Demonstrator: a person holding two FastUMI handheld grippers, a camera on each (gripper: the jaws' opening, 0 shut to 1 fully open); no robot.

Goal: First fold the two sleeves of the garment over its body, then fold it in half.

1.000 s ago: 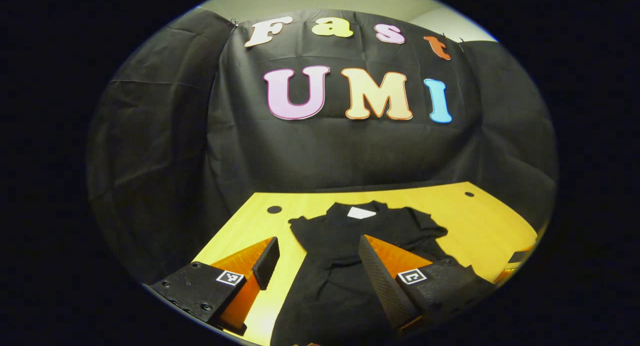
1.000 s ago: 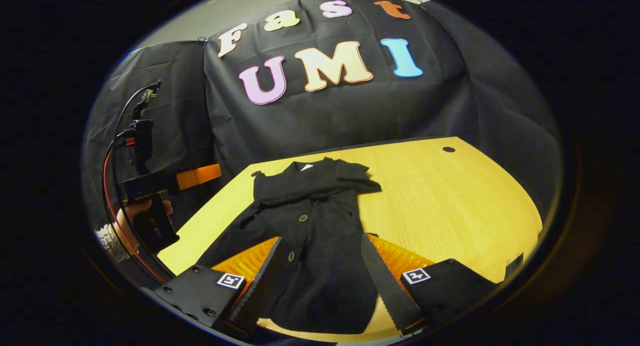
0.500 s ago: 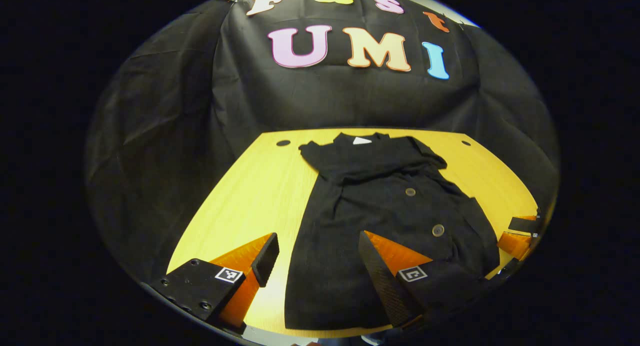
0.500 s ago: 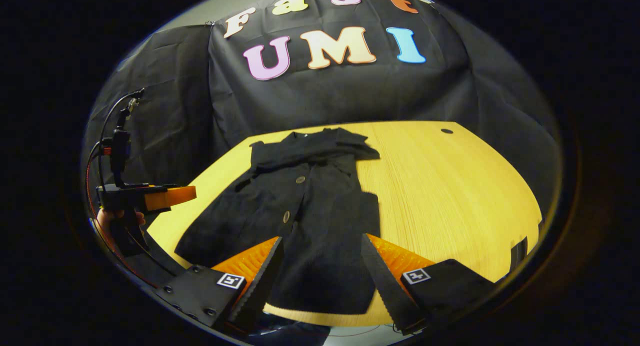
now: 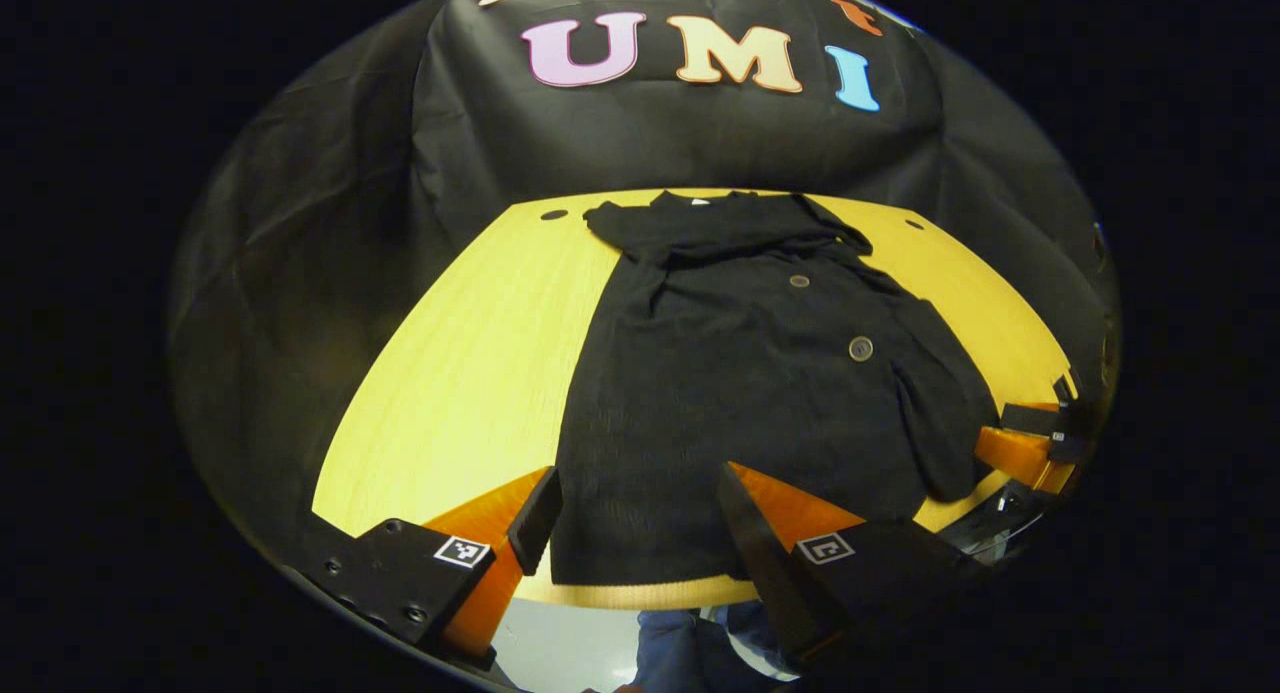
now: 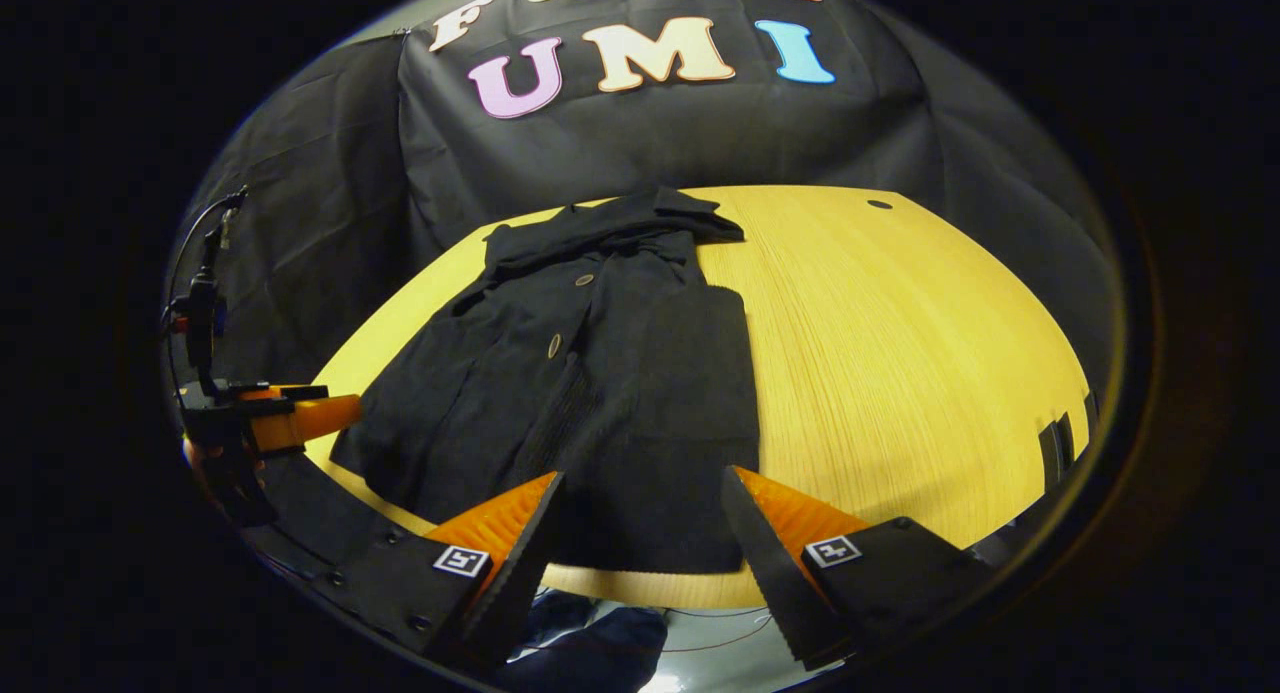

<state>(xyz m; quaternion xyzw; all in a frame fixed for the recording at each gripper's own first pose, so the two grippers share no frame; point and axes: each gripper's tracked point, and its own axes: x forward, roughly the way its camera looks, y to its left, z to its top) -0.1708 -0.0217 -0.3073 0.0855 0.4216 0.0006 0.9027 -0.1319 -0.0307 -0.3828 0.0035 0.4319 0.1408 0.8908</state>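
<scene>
You couldn't see the table [image 5: 470, 373] under the garment [image 5: 740, 393]; its near edge was partly hidden behind your left gripper [image 5: 640, 533] fingers. Garment's neck label was too small to make out. In right gripper view, your hand on the left gripper [image 6: 300, 418] sat in shadow at the pic edge, hard to tell. Right gripper [image 6: 640, 533] bases were cut off at bottom.

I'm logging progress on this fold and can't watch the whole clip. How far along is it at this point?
Done: both sleeves look folded across the black garment, near its collar. In hand: nothing; the left gripper and right gripper hang open above the hem at the near edge of the table. Left: the fold in half; the garment lies at full length.
</scene>
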